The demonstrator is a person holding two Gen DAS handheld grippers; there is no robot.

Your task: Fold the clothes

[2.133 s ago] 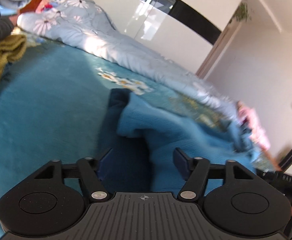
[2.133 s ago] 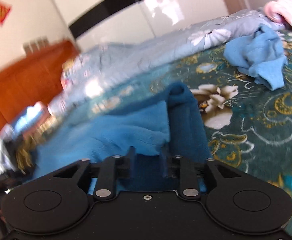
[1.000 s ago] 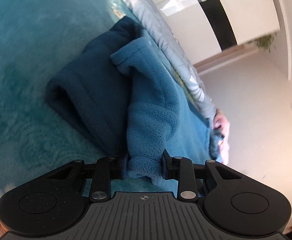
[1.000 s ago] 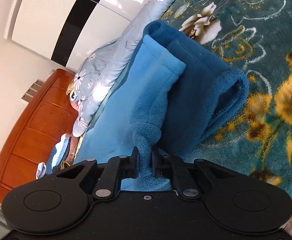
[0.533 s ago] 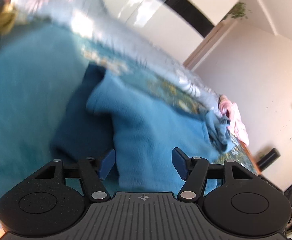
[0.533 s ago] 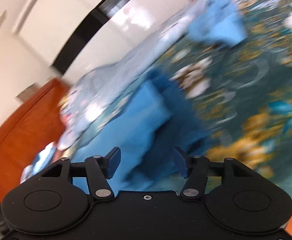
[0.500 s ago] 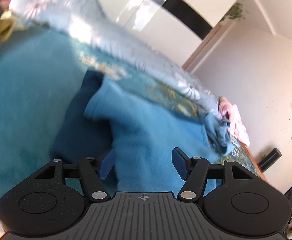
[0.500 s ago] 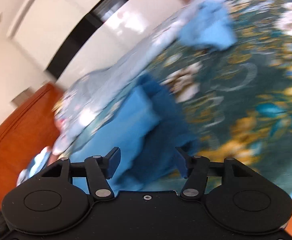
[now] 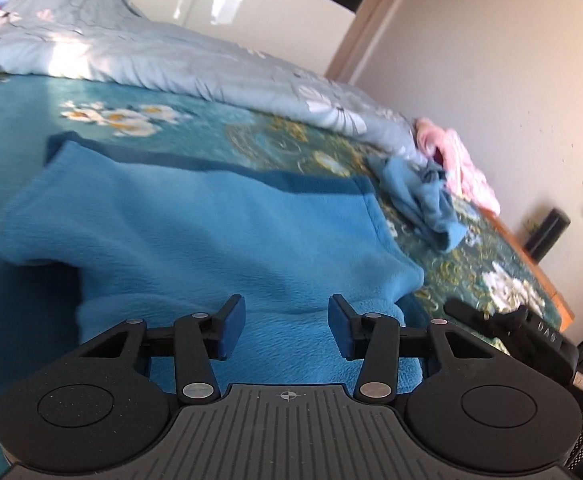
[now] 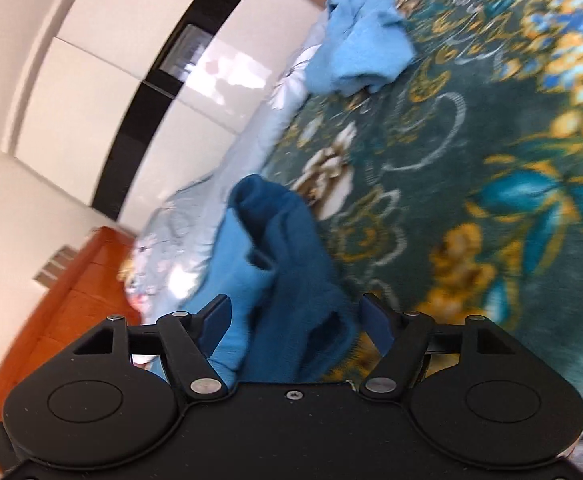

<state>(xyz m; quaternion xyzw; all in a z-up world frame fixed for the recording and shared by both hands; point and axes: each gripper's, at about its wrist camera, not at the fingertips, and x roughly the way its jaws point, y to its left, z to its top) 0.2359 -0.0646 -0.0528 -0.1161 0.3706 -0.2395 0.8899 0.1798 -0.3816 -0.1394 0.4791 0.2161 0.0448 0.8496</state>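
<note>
Fleece first: folded blue fleece garment point(image 9: 195, 232) lies flat on dark teal floral bedspread point(image 9: 331, 148), lighter blue layer on top w/ darker blue layer showing along far edge & at left. Left gripper point(image 9: 287, 326) sits just above near edge of it; jaws apart & closing, pads not pressing cloth, nothing pinched btwn them. In right wrist view same garment point(image 10: 275, 248) runs away from cam as a narrow ridge, dark side toward bedspread point(image 10: 471, 152), light side toward wall. Right gripper point(image 10: 297, 322) straddles near end; jaws wide & opening, cloth bulges up btwn them but pads clear of it, so released. Right gripper body also visible at lower right edge of left view. Crumpled light blue cloth point(image 9: 419, 200) lies farther along bed, well apart from garment; pink bundle point(image 9: 455, 160) just beyond it by bed's corner. Pale grey-blue daisy-print duvet point(image 9: 163, 52) bunched along far side of bed against white glossy wardrobe point(image 10: 139, 80). Orange wooden headboard point(image 10: 71, 300) at left of right view.
</note>
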